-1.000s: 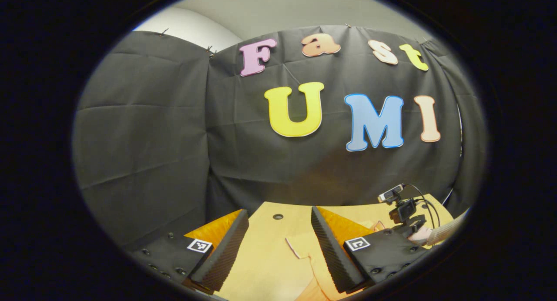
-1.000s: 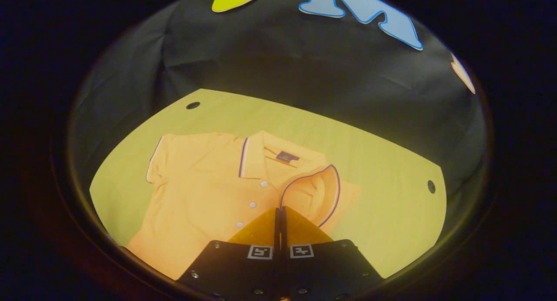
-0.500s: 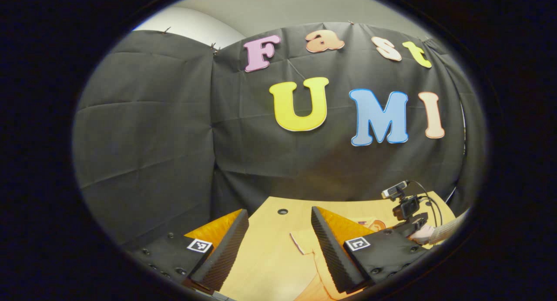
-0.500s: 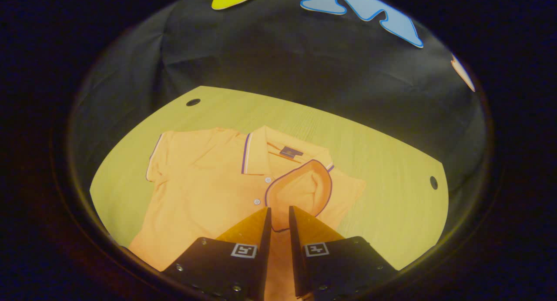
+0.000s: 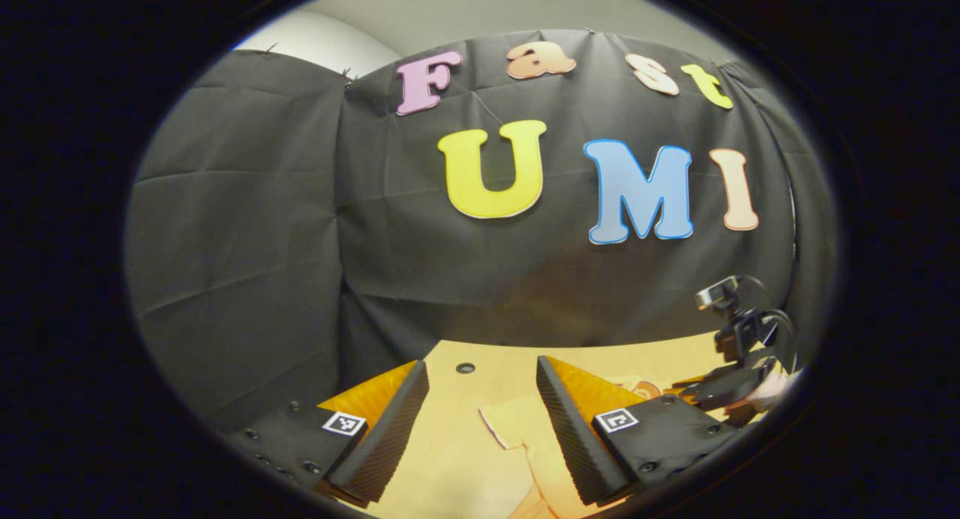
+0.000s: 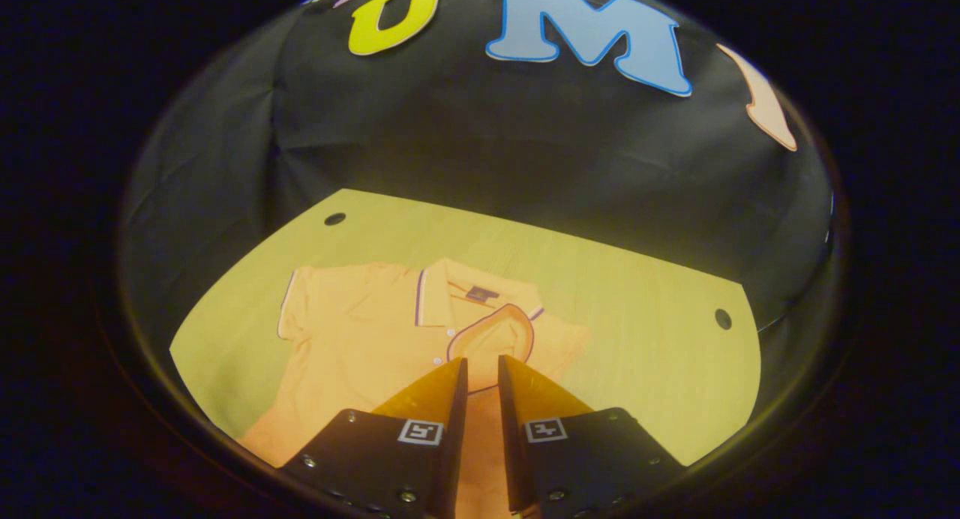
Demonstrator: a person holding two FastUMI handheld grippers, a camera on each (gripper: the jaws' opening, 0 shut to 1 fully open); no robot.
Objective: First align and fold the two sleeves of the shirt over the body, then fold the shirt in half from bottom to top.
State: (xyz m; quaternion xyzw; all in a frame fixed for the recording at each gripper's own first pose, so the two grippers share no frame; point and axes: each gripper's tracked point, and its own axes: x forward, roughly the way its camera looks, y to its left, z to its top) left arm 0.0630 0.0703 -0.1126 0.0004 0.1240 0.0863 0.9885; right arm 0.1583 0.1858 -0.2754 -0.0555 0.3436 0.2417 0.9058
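Orange shirt (image 6: 352,339) flat on surface (image 6: 637,339), one sleeve (image 6: 491,335) folded over its body, right tool (image 6: 482,369) slightly parted above sleeve, left tool (image 5: 480,399) wide beside shirt.

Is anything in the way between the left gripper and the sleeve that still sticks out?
Nothing visible. The left gripper hangs open over bare table, and the flat sleeve lies just ahead between its fingers.

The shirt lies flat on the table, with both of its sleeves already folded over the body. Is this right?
Not quite. In the right gripper view the shirt lies flat on the table, but only one sleeve is folded over the body; the other sleeve is still spread out.
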